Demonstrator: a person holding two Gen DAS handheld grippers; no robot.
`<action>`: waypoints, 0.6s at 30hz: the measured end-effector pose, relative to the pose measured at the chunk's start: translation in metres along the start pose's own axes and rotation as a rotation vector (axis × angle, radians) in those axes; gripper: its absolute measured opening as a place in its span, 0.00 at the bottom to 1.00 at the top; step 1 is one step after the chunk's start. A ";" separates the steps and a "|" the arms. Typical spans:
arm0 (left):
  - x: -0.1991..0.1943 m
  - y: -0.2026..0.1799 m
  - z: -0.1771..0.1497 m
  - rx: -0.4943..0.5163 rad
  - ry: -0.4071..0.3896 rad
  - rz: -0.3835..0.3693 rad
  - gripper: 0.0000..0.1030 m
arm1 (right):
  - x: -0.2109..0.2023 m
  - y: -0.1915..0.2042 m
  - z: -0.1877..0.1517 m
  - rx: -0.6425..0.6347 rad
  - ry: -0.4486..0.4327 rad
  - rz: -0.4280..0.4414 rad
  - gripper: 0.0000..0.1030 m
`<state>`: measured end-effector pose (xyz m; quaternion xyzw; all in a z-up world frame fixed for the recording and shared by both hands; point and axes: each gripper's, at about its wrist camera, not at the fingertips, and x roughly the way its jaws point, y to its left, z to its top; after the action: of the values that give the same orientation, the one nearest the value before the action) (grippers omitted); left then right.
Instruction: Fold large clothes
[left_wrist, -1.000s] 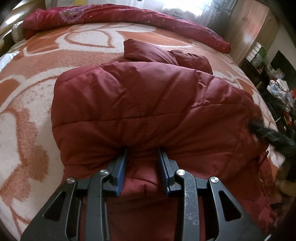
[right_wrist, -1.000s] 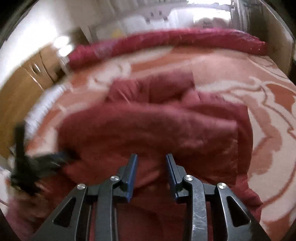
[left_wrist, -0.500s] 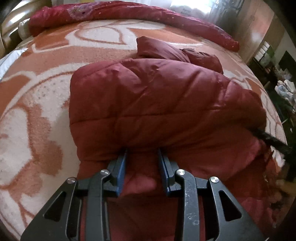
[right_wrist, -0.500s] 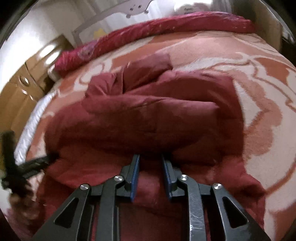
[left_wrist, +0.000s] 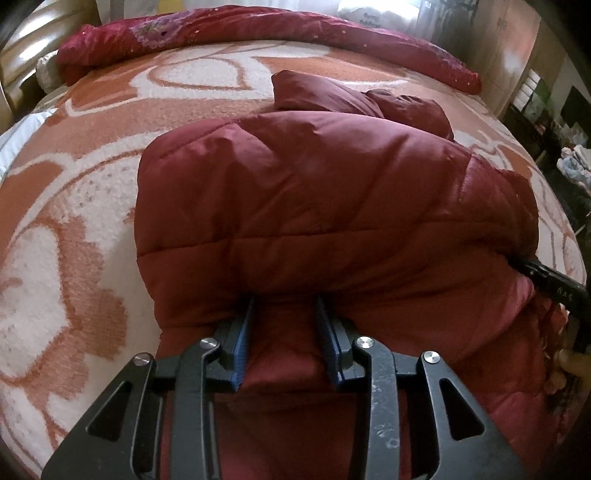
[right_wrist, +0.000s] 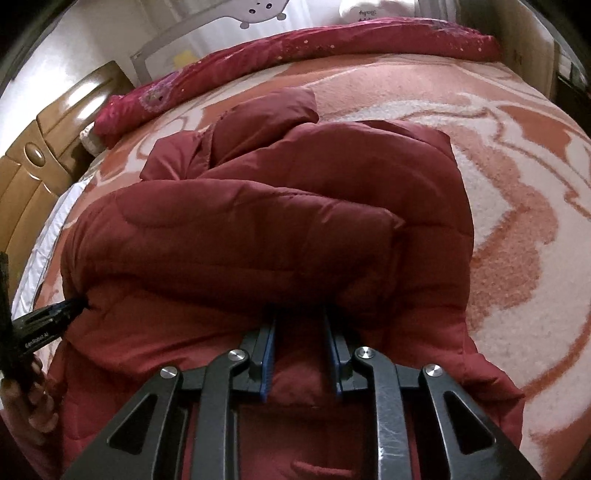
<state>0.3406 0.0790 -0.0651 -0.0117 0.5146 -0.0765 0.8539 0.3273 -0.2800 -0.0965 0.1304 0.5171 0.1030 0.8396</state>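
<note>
Dark red quilted puffer jacket, lying folded over on a bed covered by an orange-and-cream patterned blanket. The jacket fills the field directly ahead of both grippers; its doubled-over upper layer bulges just beyond the fingertips, and a loose sleeve or collar end lies at its far side. A rolled crimson bedspread runs along the far edge of the bed, well apart from the jacket.

Left gripper: the blue pads clamp a pinched ridge of jacket fabric at the near edge of the fold; the jaws have just been opening slightly, with fabric between them. Right gripper: the pads likewise hold a bunched ridge of the same near edge, the jaws having just been closing on it. Each gripper shows at the other's side, its tip buried in the fold.

Handling, as judged: the jacket is soft, padded and springy, light for its bulk, with a smooth shell that may slip; it will tend to puff open. Best hold is a deep pinch on the doubled edge or along a stitched seam, one gripper toward each end.
</note>
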 end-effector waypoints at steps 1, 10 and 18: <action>0.000 0.000 0.000 -0.001 0.004 0.003 0.33 | 0.000 -0.001 0.000 0.005 0.001 0.005 0.21; -0.068 0.007 -0.029 -0.074 -0.016 -0.022 0.33 | -0.007 -0.005 0.004 0.037 0.015 0.039 0.24; -0.105 0.037 -0.093 -0.142 0.002 -0.032 0.34 | -0.056 0.014 -0.010 -0.011 -0.036 0.051 0.53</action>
<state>0.2144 0.1362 -0.0201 -0.0802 0.5195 -0.0536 0.8490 0.2927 -0.2828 -0.0494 0.1409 0.4978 0.1247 0.8466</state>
